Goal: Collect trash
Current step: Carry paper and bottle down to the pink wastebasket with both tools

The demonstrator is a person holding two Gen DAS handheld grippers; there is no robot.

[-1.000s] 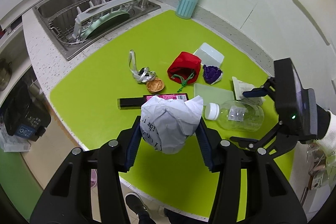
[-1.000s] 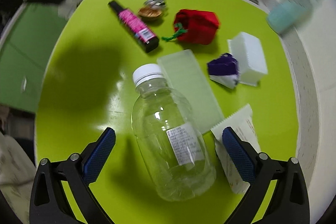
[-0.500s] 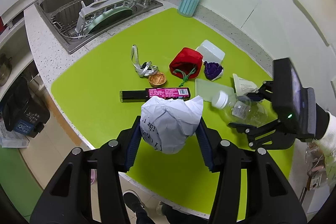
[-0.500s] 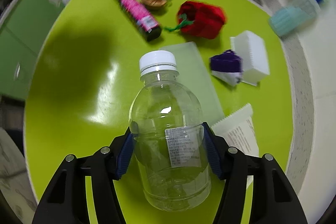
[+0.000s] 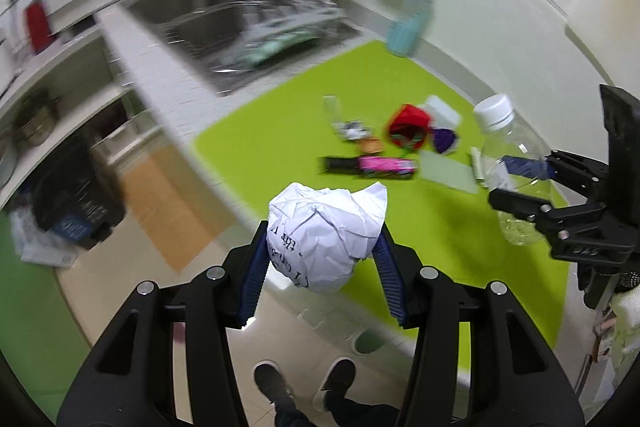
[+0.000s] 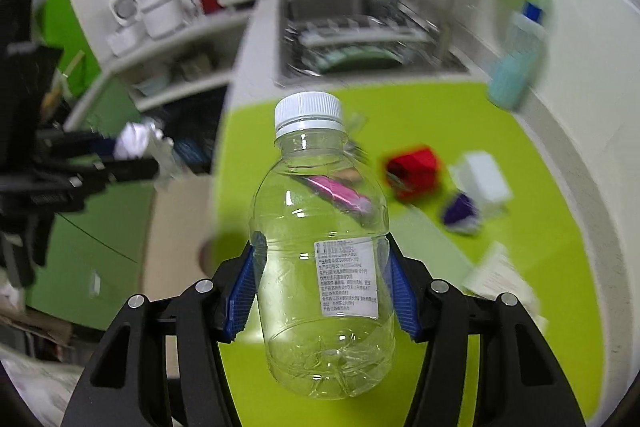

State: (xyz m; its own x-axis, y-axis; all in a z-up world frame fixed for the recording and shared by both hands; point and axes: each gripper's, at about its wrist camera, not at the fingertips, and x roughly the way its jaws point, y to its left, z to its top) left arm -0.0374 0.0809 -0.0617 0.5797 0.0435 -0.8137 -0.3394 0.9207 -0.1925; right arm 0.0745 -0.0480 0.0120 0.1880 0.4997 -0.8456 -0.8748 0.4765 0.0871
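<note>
The left gripper (image 5: 322, 261) clamps a paper ball (image 5: 326, 235) over the mat's (image 5: 272, 131) edge; right of it, the right gripper (image 5: 520, 183) grips a bottle (image 5: 510, 163).

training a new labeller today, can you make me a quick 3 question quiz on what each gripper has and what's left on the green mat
1. True or false: the left gripper is shut on a crumpled paper ball.
2. What does the right gripper hold? A) pink-labelled tube B) clear plastic bottle C) red pouch
3. Fill in: the bottle's cap is ____ in colour.

Key
1. True.
2. B: the clear plastic bottle, lifted off the green mat, while the red pouch lies there.
3. White.
</note>
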